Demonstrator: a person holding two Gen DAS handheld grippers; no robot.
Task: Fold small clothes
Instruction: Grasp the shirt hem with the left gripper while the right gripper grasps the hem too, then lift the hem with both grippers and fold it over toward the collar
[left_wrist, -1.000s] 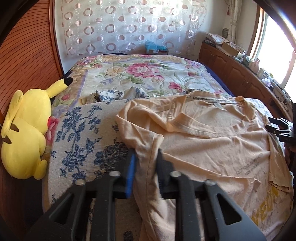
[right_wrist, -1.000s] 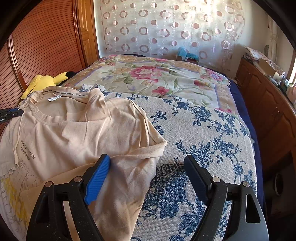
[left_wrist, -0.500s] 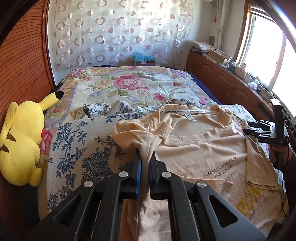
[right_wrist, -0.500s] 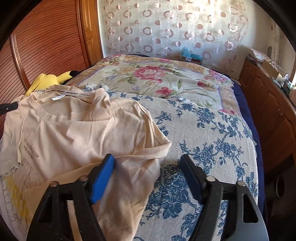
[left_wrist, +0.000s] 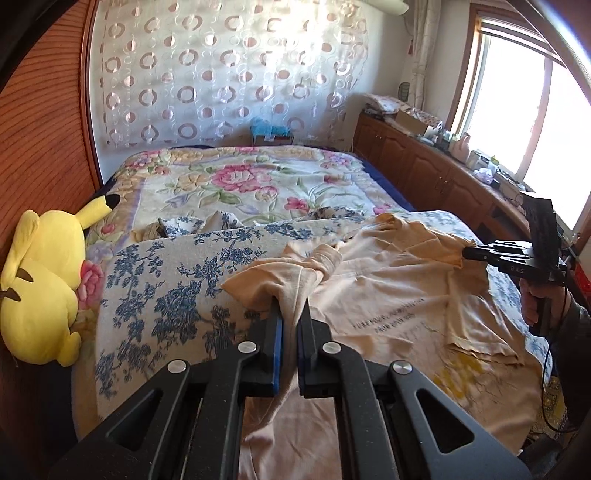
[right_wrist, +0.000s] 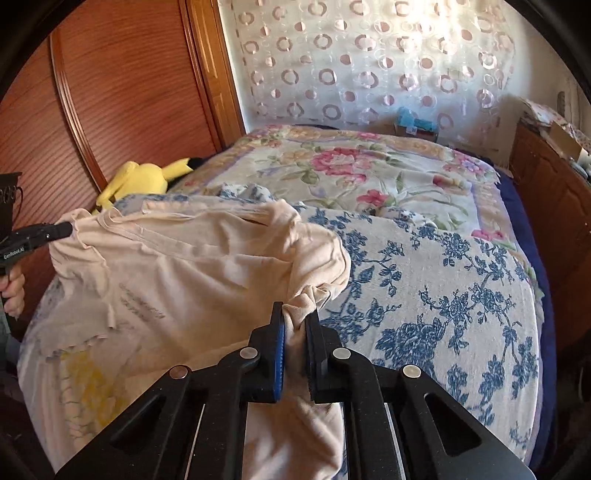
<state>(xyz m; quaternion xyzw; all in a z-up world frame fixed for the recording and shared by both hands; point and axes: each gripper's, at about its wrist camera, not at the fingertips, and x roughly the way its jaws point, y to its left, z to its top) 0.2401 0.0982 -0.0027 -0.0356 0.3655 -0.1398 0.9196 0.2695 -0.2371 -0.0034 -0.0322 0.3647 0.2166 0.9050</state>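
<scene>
Since the earlier frame both hand-held grippers have come up, lifting the shirt's two sides off the bed; the right one's jaws have just been closing, and cloth now sits between them.

Left wrist view: the left hand-held gripper (left_wrist: 290, 314) is pressed together, pinching a bunched fold of the shirt (left_wrist: 388, 291). The cloth below the jaws is hidden by the gripper's frame, and the printed lines to its right are too blurred to read. Far right, the right hand-held gripper (left_wrist: 466, 253) pinches the shirt's other side. A yellow plush (left_wrist: 40, 288) lies to the left on the bed (left_wrist: 159, 295).

Right wrist view: the right hand-held gripper (right_wrist: 295, 314) pinches a gathered sleeve of the shirt (right_wrist: 207, 266). At the left edge the left hand-held gripper (right_wrist: 68, 230), partly cut off, pinches the shirt's far side.
</scene>
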